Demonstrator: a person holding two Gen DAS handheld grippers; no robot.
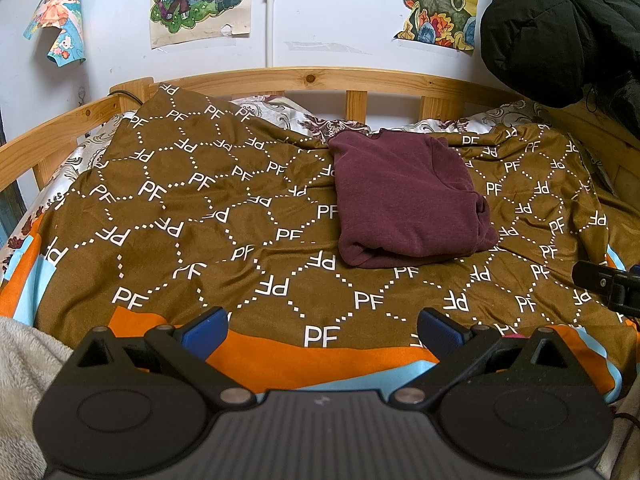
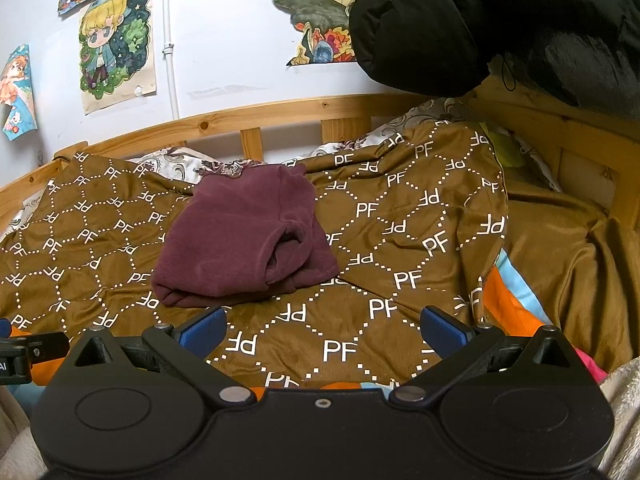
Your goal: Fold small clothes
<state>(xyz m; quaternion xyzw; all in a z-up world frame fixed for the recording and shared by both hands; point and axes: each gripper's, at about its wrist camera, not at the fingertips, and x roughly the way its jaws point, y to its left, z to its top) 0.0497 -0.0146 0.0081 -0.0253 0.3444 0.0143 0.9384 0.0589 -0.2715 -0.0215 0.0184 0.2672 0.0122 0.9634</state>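
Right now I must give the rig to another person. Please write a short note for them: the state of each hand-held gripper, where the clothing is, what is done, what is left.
Left hand-held gripper: open, empty, above the near edge of the brown blanket.
Right hand-held gripper: open, empty, also pulled back from the clothing.
Maroon garment: lies folded into a compact bundle on the blanket, toward the wooden bed rail; neither gripper touches it.
Done: this garment looks folded, though one loose fold bulges at its right side.
Left: perhaps tidy that fold. No other small clothes are clearly visible to fold.
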